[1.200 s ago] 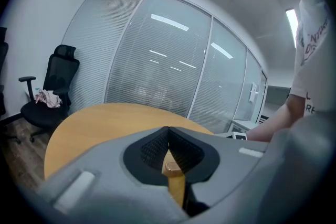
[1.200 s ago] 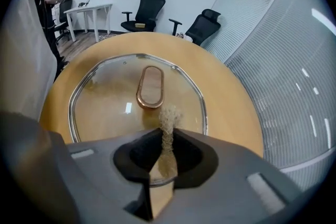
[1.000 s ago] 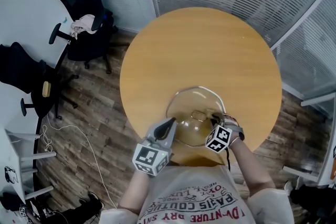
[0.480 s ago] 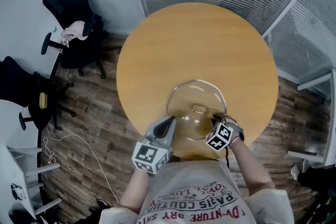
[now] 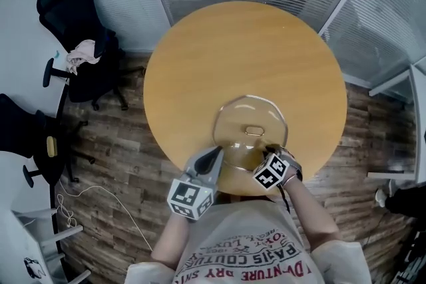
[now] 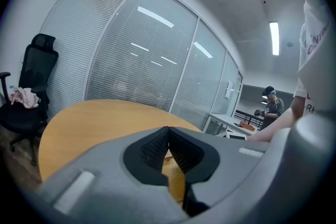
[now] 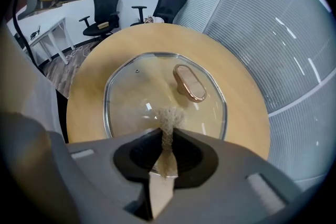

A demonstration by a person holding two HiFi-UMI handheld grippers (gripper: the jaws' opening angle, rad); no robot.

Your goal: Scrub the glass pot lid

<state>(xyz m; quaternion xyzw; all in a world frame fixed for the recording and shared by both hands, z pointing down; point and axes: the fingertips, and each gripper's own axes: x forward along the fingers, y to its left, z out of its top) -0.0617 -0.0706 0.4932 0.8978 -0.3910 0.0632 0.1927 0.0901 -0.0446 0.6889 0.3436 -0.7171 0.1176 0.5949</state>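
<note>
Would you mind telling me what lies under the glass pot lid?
Through the clear glass pot lid only the wooden table shows. The scrubbing pad in the right hand-held gripper covers its near edge.

scrubber point(image 7: 167, 117) drawn back, farther from lid handle point(image 7: 189, 83)

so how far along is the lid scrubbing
Done: the glass pot lid lies handle-up on the table. In hand: the right hand-held gripper is shut on a brownish scrub pad, whose tip is at the glass near the closer rim. The left hand-held gripper is shut by the lid's rim. Left: probably the rest of the glass, though clean parts can't be told.
</note>
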